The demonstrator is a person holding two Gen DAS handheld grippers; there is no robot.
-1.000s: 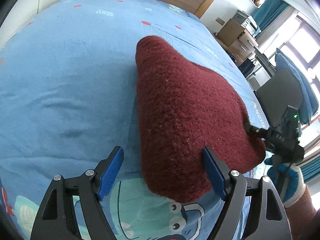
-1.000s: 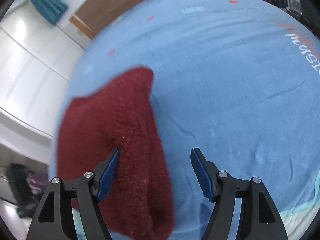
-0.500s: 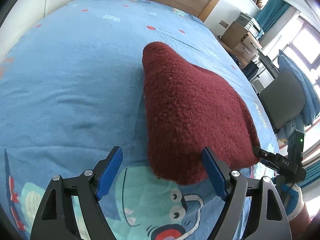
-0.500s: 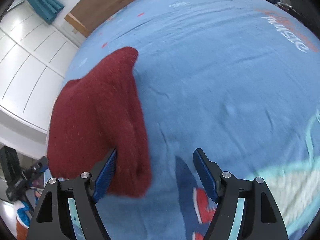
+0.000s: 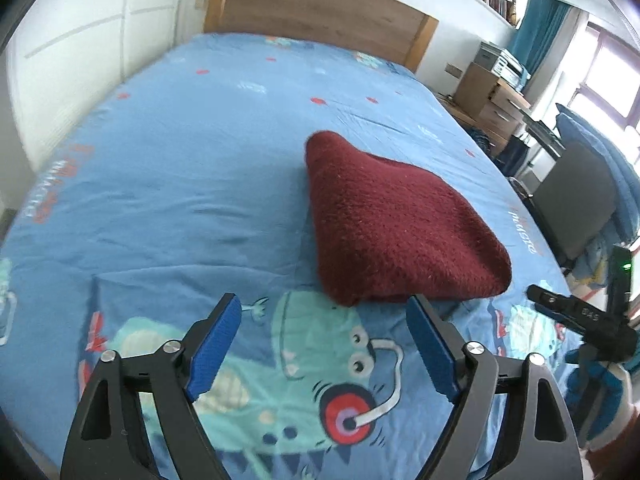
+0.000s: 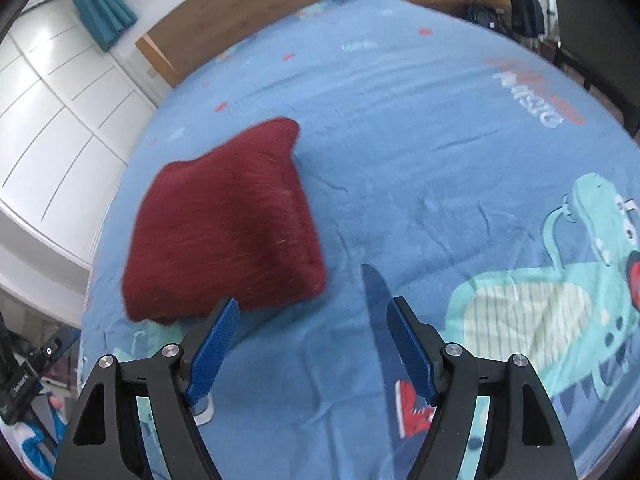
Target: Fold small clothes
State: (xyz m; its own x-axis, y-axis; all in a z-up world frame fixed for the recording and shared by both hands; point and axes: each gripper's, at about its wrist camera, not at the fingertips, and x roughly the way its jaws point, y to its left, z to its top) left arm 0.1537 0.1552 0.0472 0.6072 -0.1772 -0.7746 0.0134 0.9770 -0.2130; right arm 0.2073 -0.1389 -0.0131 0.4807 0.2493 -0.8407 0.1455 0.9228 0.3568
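A folded dark red knitted garment [image 5: 392, 224] lies on the blue cartoon bedsheet [image 5: 180, 176]. It also shows in the right wrist view [image 6: 228, 228]. My left gripper [image 5: 324, 332] is open and empty, just short of the garment's near edge. My right gripper [image 6: 312, 332] is open and empty, near the garment's near right corner, not touching it. The right gripper shows at the right edge of the left wrist view [image 5: 580, 316].
A wooden headboard [image 5: 316, 16] stands at the far end of the bed. White wardrobe doors [image 6: 52, 120] run along one side. A desk with drawers [image 5: 496, 96], a dark chair [image 5: 576, 204] and blue bedding stand beside the bed's other side.
Both grippers have drawn back from the garment toward the foot of the bed. The red garment now lies free on the sheet, clear of both pairs of fingers.
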